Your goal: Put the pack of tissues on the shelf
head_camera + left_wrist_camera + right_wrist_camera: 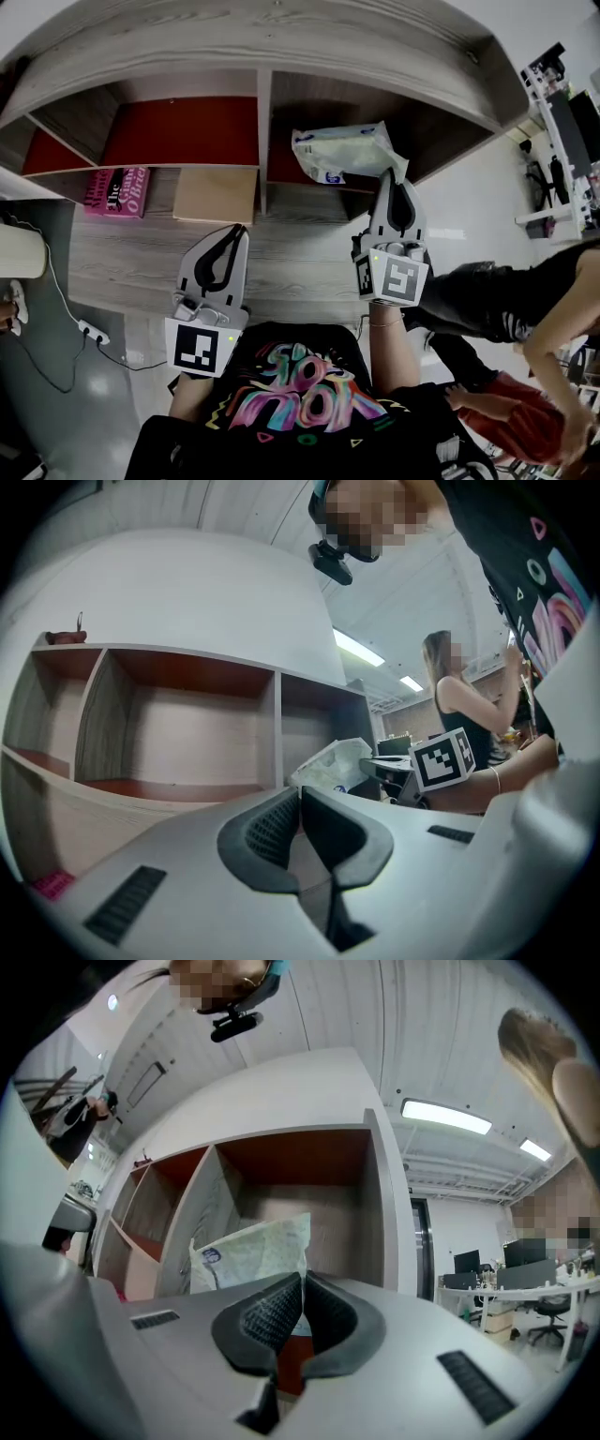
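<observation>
Pack of tissues (just one) pinched in right tongs; left tongs closed, empty.

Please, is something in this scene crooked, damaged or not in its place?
Only the pack of tissues: it hangs tilted from the right claw, pinched by one edge, before the right compartment of the shelf. Nothing looks spilled or broken.

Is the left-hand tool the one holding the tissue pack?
No, the right tool pinches the pack of tissues; the left tool is shut on nothing.
</observation>
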`<action>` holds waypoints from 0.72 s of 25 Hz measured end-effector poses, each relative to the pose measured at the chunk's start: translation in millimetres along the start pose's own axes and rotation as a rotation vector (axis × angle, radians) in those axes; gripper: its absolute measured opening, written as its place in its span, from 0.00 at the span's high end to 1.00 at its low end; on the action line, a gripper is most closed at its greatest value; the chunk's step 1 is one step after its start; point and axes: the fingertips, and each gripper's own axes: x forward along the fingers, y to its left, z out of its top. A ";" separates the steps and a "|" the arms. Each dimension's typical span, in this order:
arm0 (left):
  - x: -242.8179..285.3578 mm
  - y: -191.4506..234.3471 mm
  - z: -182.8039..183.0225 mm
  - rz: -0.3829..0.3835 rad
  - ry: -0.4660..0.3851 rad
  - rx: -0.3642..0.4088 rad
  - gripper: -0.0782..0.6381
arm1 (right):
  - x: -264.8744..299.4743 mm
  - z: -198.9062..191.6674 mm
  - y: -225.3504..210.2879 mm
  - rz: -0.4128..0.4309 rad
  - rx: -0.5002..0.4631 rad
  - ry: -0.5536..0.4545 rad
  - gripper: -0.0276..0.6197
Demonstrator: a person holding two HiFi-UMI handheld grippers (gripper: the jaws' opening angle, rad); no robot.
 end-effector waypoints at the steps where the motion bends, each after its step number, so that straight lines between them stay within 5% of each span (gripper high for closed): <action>1: -0.4 0.2 -0.3 0.003 0.001 0.001 0.85 | 2.1 -3.5 -0.6 -0.002 0.002 0.005 0.93; 18: -10.4 1.7 -4.3 0.025 0.017 0.007 0.85 | 17.2 -42.6 8.7 0.006 -0.035 0.116 0.93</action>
